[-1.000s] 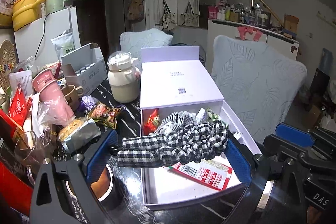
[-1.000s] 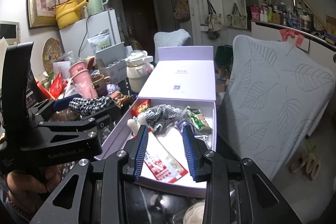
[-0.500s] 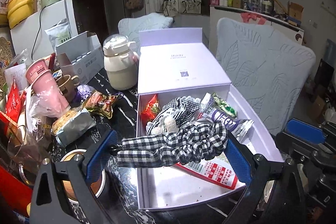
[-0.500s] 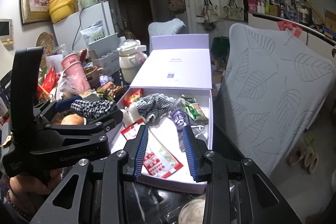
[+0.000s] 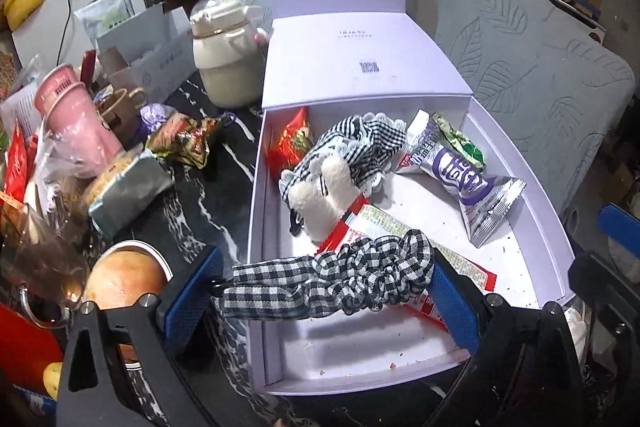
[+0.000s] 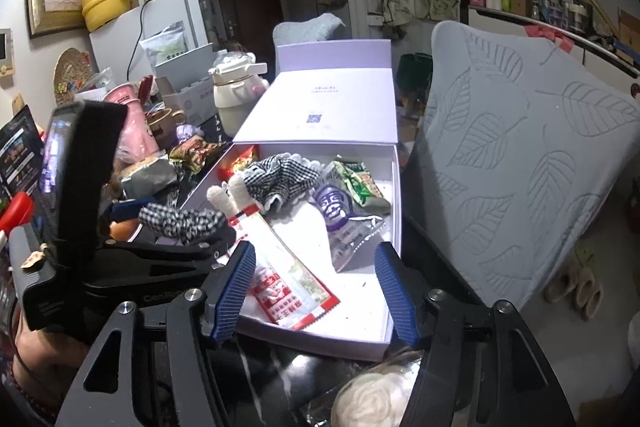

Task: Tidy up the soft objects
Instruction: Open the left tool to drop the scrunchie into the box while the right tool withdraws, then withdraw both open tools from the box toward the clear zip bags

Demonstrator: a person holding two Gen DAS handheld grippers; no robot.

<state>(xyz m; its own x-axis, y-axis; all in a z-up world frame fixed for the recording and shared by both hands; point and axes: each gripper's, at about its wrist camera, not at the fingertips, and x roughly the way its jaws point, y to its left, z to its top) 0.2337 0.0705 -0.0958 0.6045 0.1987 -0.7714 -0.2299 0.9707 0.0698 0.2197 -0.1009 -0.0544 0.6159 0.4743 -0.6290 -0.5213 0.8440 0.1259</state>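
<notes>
Left wrist view: left gripper [image 5: 320,291] clamped on a black-and-white checked scrunchie [image 5: 332,281] stretched between both pads, held over the near end of the open white box [image 5: 520,187]; inside the box lie a checked cloth with a white plush toy [image 5: 340,167], and snack packets [image 5: 468,179]. Right wrist view: right gripper [image 6: 316,291] jaws opening, nothing gripped between them, hovering over the box's near edge above a red-and-white packet [image 6: 288,279]; the left gripper with the scrunchie [image 6: 180,221] is at the box's left wall.
</notes>
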